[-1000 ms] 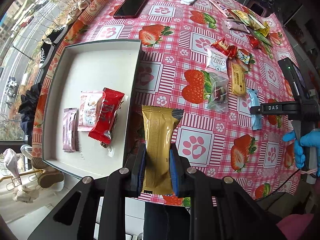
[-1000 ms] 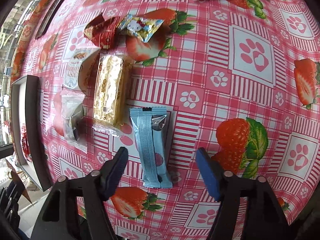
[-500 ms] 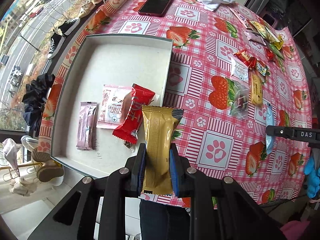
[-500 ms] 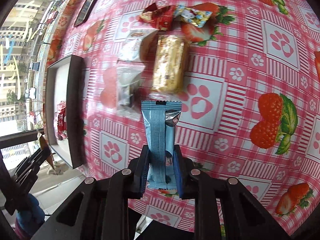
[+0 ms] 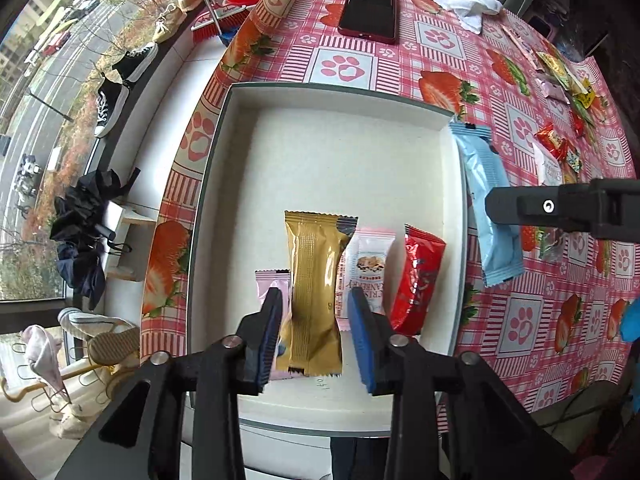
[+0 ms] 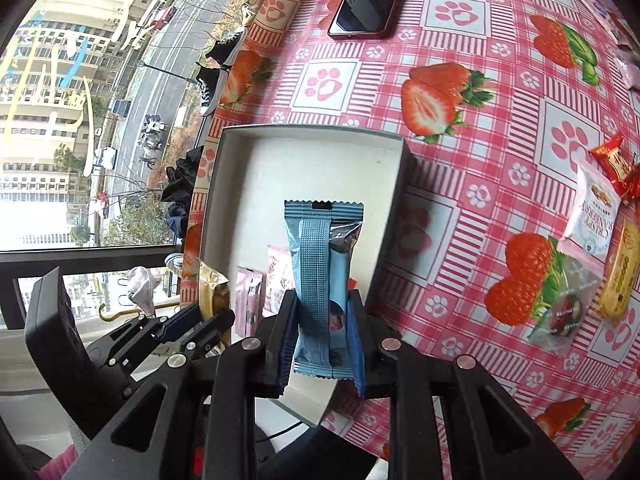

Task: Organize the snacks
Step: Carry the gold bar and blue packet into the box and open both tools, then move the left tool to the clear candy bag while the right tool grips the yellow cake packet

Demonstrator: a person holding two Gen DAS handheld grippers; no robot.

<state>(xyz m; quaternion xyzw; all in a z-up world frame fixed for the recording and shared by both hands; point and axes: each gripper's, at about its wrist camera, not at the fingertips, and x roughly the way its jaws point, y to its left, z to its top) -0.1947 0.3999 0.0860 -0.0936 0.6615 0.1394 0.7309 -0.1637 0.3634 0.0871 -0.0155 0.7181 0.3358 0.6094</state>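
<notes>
A white box with a grey rim (image 5: 320,152) sits at the table's left edge. My left gripper (image 5: 316,328) points straight down over it. Its jaws are opening, and the gold snack packet (image 5: 316,280) stands between the pads, which no longer press on it. Under it in the box lie a pink packet (image 5: 272,280), a white cranberry packet (image 5: 370,272) and a red packet (image 5: 420,276). My right gripper (image 6: 320,332) is shut on a light blue snack packet (image 6: 316,248), its jaws easing open slightly. It holds the packet above the box's (image 6: 320,168) right wall.
Several loose snacks (image 6: 592,208) lie on the strawberry tablecloth to the right of the box. A dark phone (image 5: 370,8) and a white cloth (image 5: 464,0) lie at the far side. The table edge and a window run close along the box's left.
My left gripper carried the gold packet over the box and spread its jaws. My right gripper closed on the blue packet, lifted it off the table and brought it to the box.
</notes>
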